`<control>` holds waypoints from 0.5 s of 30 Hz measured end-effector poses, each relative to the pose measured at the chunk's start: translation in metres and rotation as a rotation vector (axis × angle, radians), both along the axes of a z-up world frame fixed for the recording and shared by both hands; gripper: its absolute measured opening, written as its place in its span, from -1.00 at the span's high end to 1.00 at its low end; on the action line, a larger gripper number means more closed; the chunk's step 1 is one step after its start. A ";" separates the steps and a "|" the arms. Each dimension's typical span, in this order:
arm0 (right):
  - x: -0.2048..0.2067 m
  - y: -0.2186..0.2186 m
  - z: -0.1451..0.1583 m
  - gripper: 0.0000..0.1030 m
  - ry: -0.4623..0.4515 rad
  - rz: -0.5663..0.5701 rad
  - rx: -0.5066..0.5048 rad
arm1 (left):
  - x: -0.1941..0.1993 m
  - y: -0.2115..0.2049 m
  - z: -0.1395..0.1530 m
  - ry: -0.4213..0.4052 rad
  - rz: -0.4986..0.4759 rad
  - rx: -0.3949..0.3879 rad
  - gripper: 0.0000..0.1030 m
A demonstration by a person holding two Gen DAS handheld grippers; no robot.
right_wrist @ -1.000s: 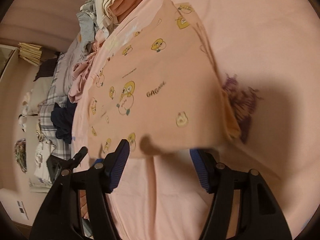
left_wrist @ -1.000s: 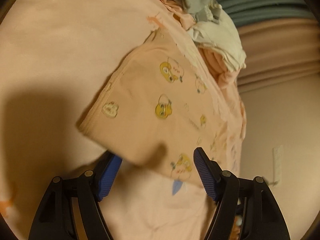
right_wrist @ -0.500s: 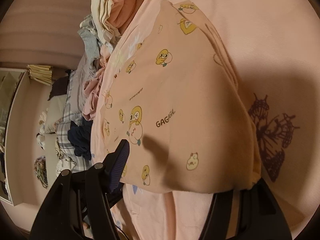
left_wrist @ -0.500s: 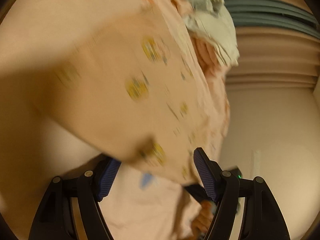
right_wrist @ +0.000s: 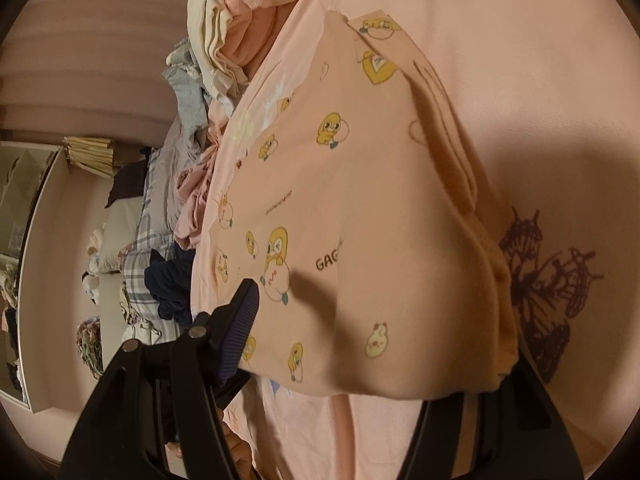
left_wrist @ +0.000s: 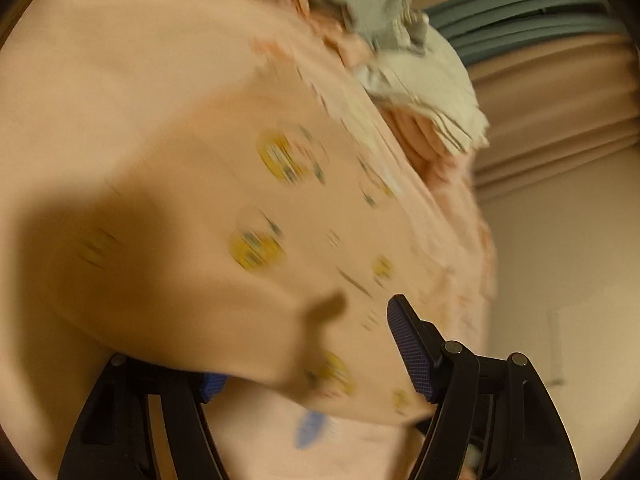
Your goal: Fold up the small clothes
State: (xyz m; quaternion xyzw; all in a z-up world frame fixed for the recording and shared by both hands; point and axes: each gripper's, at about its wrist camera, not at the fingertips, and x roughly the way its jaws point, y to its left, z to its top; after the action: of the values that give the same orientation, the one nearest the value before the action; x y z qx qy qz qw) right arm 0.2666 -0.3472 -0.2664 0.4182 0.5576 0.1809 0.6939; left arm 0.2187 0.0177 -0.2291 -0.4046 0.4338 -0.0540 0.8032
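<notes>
A folded peach garment (left_wrist: 256,208) (right_wrist: 360,200) printed with yellow ducks lies on the peach bedsheet (left_wrist: 100,60) (right_wrist: 520,60). My left gripper (left_wrist: 314,312) is at its near edge with jaws wide apart. Its right finger (left_wrist: 408,344) shows on top of the cloth, while the left one is covered by the garment's edge. My right gripper (right_wrist: 320,296) is at the same edge from the other side. There the left finger (right_wrist: 240,332) shows and the right one is hidden under the fabric. Neither pair of pads presses the cloth. The left wrist view is blurred.
A heap of white, grey and pink clothes (left_wrist: 416,80) (right_wrist: 224,40) lies past the garment. A dark butterfly print (right_wrist: 548,280) marks the sheet. Plaid bedding and dark clothes (right_wrist: 164,280) lie off the bed's left side, by a shelf (right_wrist: 28,240). A hand (right_wrist: 240,452) shows below.
Both grippers have slid forward to the garment's near edge. It now covers the left gripper's left finger and the right gripper's right finger. Jaw widths look unchanged.
</notes>
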 end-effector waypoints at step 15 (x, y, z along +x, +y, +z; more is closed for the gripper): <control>0.013 0.007 -0.007 0.12 -0.073 -0.058 -0.021 | 0.048 0.020 -0.036 0.071 -0.042 -0.259 0.28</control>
State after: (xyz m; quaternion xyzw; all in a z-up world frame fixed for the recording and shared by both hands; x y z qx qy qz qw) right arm 0.2795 -0.3397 -0.2738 0.4201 0.5212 0.1701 0.7231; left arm 0.2671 0.0381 -0.2649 -0.4975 0.4597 -0.1120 0.7271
